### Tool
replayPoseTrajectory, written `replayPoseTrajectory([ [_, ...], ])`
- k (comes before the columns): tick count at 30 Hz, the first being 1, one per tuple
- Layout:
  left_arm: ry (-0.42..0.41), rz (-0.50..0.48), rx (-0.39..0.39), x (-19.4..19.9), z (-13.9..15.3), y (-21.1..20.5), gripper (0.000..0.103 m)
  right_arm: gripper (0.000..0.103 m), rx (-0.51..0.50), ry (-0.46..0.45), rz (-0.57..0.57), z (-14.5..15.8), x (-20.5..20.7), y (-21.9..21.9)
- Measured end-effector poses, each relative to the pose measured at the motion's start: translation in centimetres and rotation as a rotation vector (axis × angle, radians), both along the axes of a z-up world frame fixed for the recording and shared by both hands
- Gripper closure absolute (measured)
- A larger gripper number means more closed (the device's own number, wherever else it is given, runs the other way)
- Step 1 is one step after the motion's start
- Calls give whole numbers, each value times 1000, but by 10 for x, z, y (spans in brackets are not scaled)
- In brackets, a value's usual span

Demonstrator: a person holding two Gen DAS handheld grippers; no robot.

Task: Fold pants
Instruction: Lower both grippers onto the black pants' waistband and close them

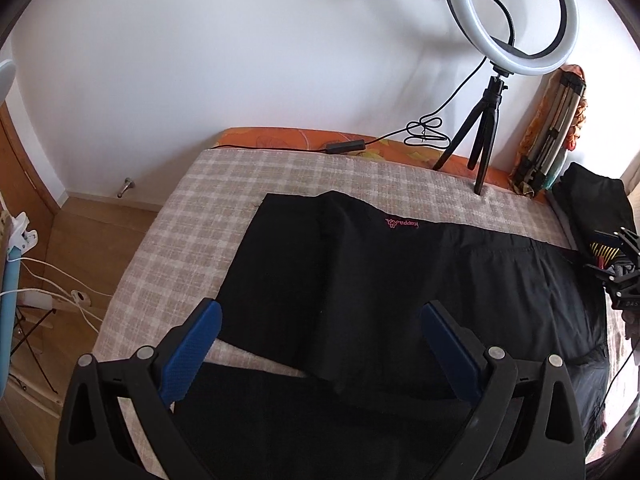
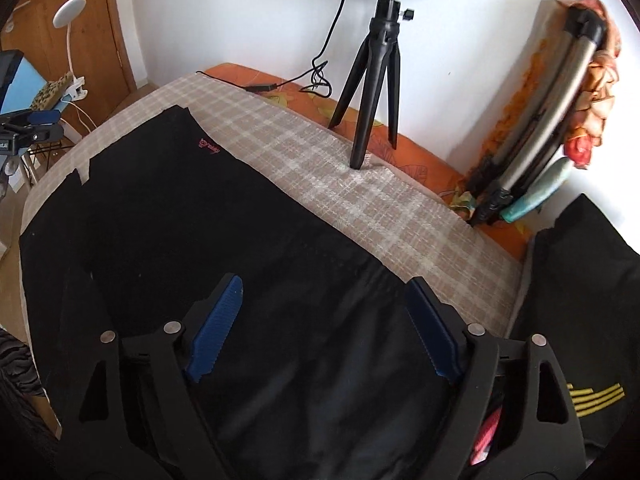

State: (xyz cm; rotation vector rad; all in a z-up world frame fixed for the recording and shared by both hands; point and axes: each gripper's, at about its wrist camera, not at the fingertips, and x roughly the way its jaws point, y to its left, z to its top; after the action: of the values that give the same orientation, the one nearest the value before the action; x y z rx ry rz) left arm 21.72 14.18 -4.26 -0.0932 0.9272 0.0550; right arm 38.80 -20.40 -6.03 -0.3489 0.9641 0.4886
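- The black pants (image 1: 360,280) lie spread flat on the bed (image 1: 168,248), over its beige checked cover.
- In the left wrist view a pink logo (image 1: 402,223) shows on the pants near their far edge.
- At the near left of that view, one leg end is turned across, leaving a wedge of checked cover visible between two layers of black cloth.
- The left gripper (image 1: 320,320) hangs above the near part of the pants. Its jaws are spread wide, with nothing between the blue pads (image 1: 188,360).
- The right gripper (image 2: 324,304) hangs above the smoother, slightly shiny part of the pants. Its jaws are likewise spread wide and grasp nothing.
- In the right wrist view the left gripper appears at the far left edge, beyond the bed; in the left wrist view the right gripper appears at the far right edge.
- A ring light (image 1: 512,16) on a small black tripod (image 1: 480,140) stands at the far edge of the bed, near the white wall. Its cable (image 1: 424,132) runs along the orange floral sheet (image 1: 280,138).
- A folded metal stand (image 2: 536,128) leans against the wall at the bed's far right corner.
- A second dark garment (image 2: 580,300) with yellow stripes lies just beside the pants on the right.
- A clip lamp (image 2: 70,12) sits off the bed on the left.
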Motion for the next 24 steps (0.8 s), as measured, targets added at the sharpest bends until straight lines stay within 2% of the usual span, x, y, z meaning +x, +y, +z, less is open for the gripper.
replayPoseTrajectory([
  [3, 22, -13, -7, 20, -10, -6, 3, 19, 18, 54, 19, -21, 30, 7],
  [7, 69, -31, -14, 45, -29, -17, 3, 19, -36, 98, 68, -51, 62, 21],
  [10, 95, -42, -27, 62, -41, -22, 3, 19, -33, 141, 98, -67, 80, 21],
  [15, 135, -11, -68, 89, -56, -21, 3, 19, -39, 203, 136, -89, 94, 19],
  [18, 147, 4, -89, 104, -62, -20, 3, 21, -18, 193, 155, -91, 91, 19],
  [20, 155, 21, -107, 112, -67, -18, 3, 33, -2, 182, 174, -90, 87, 20],
  [22, 161, 40, -133, 119, -70, -16, 3, 67, 8, 176, 192, -86, 80, 22],
  [24, 166, 61, -157, 125, -73, -14, 3, 88, 5, 180, 203, -83, 74, 27],
])
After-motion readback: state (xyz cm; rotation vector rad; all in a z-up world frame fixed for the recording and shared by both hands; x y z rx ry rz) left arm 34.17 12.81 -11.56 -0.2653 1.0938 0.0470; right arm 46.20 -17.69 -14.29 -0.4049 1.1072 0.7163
